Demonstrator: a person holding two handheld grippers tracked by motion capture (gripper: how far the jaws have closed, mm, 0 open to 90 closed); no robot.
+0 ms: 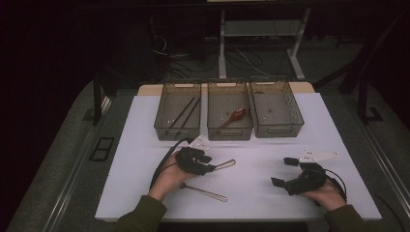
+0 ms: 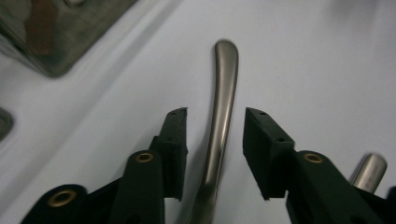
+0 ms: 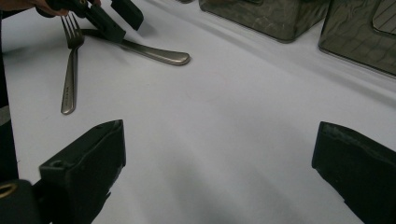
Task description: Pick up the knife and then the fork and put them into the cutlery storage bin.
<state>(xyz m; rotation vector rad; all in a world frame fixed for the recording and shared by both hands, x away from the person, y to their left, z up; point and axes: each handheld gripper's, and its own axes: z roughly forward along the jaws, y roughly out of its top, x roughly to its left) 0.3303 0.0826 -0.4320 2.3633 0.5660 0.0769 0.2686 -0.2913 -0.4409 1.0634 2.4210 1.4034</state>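
Left hand-held gripper (image 2: 215,140): jaws parted narrowly, one either side of a steel utensil handle (image 2: 222,112); gap shows on both sides, pads not touching metal. Handle lies flat on white tabletop (image 2: 317,60), tip pointing away from the jaws. Second handle end (image 2: 369,170) just beside the right-hand jaw in the left gripper view.

High view: left hand-held gripper (image 1: 212,164) sits over handle near tabletop centre-left; fork (image 1: 205,192) lies close by, nearer the person, apart from the jaws.

Right hand-held gripper (image 3: 217,163): jaws wide, nothing btwn them, low over bare tabletop at right (image 1: 288,174).

Far side: 3 smoky plastic bins in a row. Left bin (image 1: 178,110) w/ dark chopsticks (image 1: 186,112); middle bin (image 1: 229,108) w/ reddish-brown spoon (image 1: 234,116); right bin (image 1: 276,107), contents cannot tell.
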